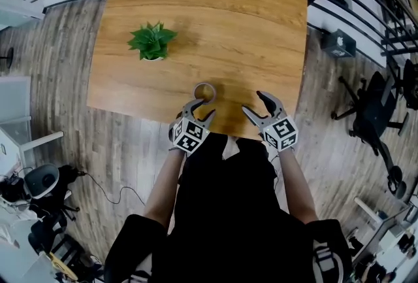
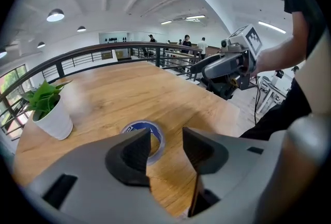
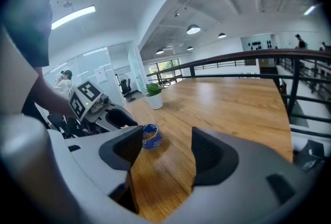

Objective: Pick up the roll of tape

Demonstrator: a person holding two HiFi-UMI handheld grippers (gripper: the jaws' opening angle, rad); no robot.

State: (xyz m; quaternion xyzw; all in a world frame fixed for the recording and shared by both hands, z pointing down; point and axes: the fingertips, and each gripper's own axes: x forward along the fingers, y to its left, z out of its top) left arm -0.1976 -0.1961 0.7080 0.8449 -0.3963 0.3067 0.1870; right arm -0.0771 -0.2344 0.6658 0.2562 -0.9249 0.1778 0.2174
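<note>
The roll of tape (image 1: 205, 91) lies flat on the wooden table (image 1: 215, 14) near its front edge; it is blue on the outside (image 2: 153, 133) (image 3: 151, 136). My left gripper (image 1: 200, 108) is just short of the roll, open, with the roll showing beyond the gap of its jaws and partly behind the left one. My right gripper (image 1: 254, 104) hovers open over the table's front edge, to the right of the roll and apart from it. Neither gripper (image 2: 165, 141) (image 3: 166, 146) has anything between its jaws.
A small green plant in a white pot (image 1: 152, 42) (image 2: 50, 110) (image 3: 154, 96) stands on the table's left side. A black railing (image 2: 129, 52) runs past the far side of the table. Office chairs (image 1: 375, 115) and gear stand on the floor to the right.
</note>
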